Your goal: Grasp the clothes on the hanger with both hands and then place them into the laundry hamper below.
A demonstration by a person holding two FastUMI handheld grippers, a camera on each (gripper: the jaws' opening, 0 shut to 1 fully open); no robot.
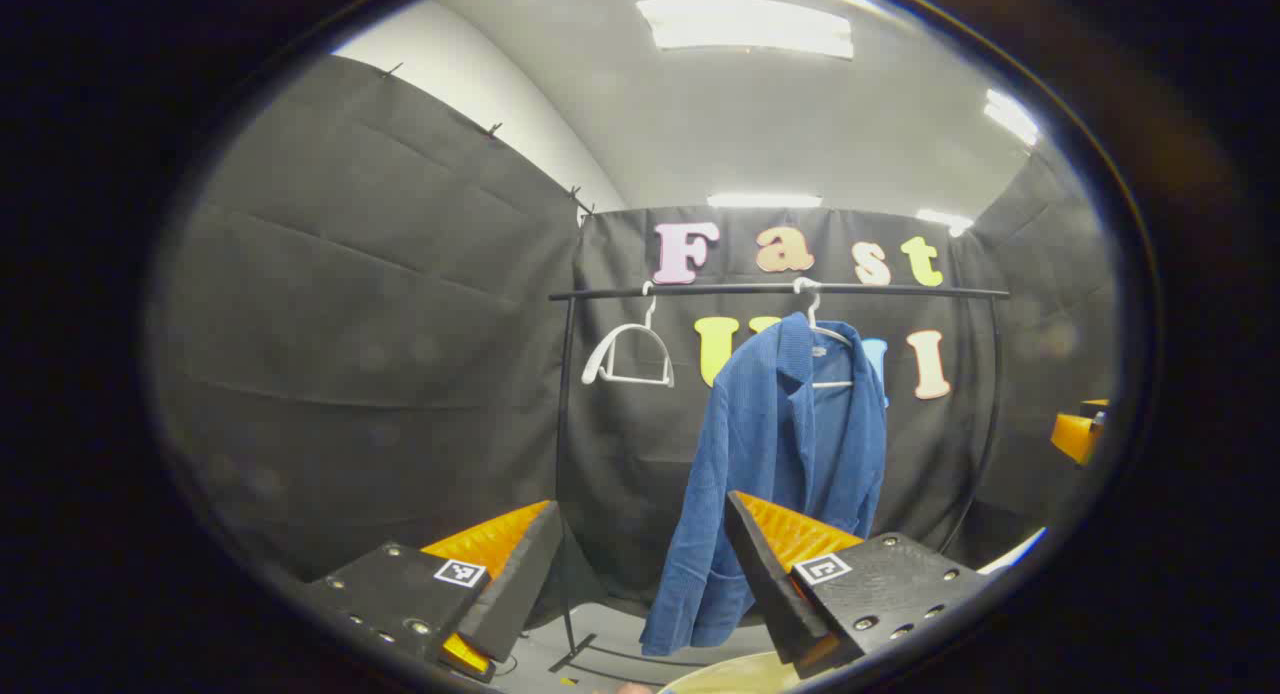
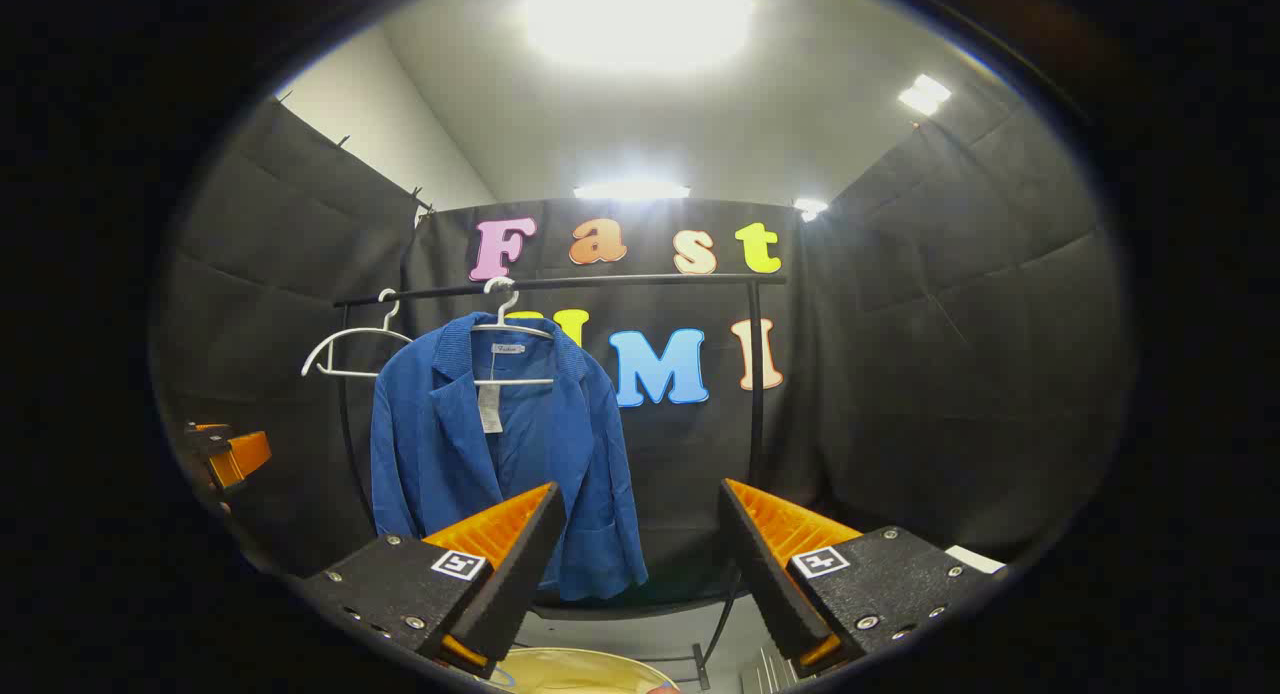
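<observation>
Open air between both spread claws and the blue jacket (image 2: 500, 454). Rail (image 2: 560, 286) caps it at upper centre, empty hanger (image 2: 350, 352) just left. Rack post (image 2: 755, 394) right of centre; hamper rim (image 2: 580, 671), probably, bottom centre.

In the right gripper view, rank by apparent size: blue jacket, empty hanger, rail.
1. Rail is longest, but thin.
2. Blue jacket covers the most area.
3. Empty hanger is smallest.
All hang at a similar distance.
</observation>
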